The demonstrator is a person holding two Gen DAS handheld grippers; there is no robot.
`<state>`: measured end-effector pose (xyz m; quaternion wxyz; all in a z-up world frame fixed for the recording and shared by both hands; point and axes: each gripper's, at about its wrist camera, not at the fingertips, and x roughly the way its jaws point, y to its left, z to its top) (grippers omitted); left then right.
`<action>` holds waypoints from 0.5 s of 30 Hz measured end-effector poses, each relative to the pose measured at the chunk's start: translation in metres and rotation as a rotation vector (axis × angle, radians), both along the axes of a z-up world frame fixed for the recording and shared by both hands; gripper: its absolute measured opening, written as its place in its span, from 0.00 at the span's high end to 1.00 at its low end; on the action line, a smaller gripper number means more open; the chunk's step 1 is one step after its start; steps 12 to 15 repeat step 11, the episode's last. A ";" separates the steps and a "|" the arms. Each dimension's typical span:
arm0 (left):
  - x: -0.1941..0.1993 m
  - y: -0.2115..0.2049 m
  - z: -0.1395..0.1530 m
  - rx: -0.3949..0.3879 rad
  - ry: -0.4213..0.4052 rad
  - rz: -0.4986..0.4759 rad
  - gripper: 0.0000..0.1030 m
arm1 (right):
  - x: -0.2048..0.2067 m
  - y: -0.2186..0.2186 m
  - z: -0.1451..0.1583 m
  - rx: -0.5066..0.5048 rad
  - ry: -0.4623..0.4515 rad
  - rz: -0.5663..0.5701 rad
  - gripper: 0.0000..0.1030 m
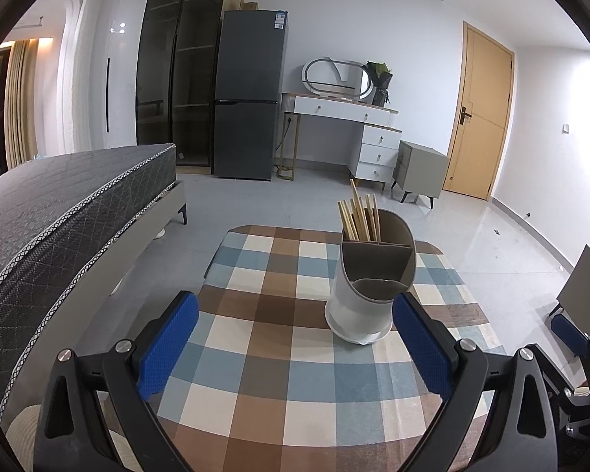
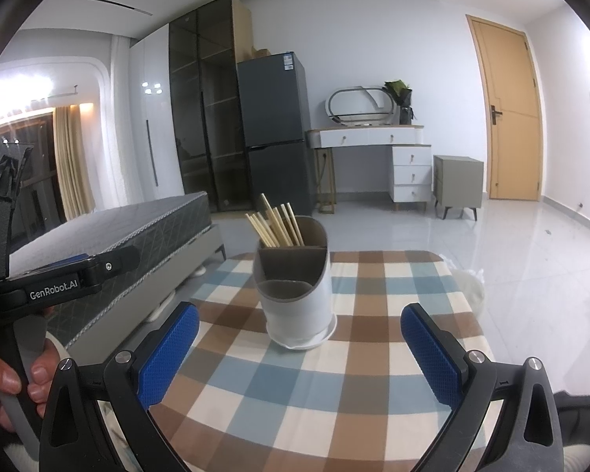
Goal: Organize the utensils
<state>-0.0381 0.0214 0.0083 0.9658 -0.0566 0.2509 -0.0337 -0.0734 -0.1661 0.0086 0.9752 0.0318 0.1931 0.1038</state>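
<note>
Both our left claw [image 1: 295, 344] and right claw [image 2: 299, 348] gape wide and empty over the desk [image 1: 255, 354], where chopsticks [image 1: 358, 216] already stand in the holder [image 1: 367, 275], so little seems left

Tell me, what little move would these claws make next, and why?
Probably draw both back from the table. The chopsticks already stand in the holder, no loose utensils show on the cloth, and the left gripper and right gripper are open and empty.

Chopsticks [image 1: 358, 216] in holder [image 1: 367, 287] (rear compartment), holder on table [image 1: 271, 373]; bed [image 1: 59, 212] left.
</note>
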 end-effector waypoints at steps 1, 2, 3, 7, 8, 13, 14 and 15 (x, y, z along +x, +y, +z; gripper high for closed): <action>0.000 0.000 0.000 0.000 0.000 -0.001 0.06 | 0.000 -0.002 0.000 -0.001 0.001 0.000 0.00; 0.000 0.000 0.000 0.000 0.000 -0.002 0.06 | 0.000 -0.001 0.000 -0.002 0.002 0.001 0.00; 0.000 0.000 0.000 0.000 -0.001 -0.003 0.06 | 0.000 -0.004 0.000 -0.002 0.003 0.001 0.00; -0.001 0.000 0.000 0.002 -0.001 -0.008 0.06 | 0.001 -0.004 -0.001 -0.004 0.011 -0.001 0.00; -0.001 0.000 0.000 0.000 -0.003 -0.011 0.06 | 0.001 -0.006 -0.001 -0.001 0.016 -0.001 0.00; 0.000 -0.002 0.000 0.003 -0.001 -0.014 0.06 | 0.004 -0.002 -0.001 0.007 0.022 0.000 0.00; 0.000 -0.002 0.000 0.003 -0.001 -0.014 0.06 | 0.004 -0.002 -0.001 0.007 0.022 0.000 0.00; 0.000 -0.002 0.000 0.003 -0.001 -0.014 0.06 | 0.004 -0.002 -0.001 0.007 0.022 0.000 0.00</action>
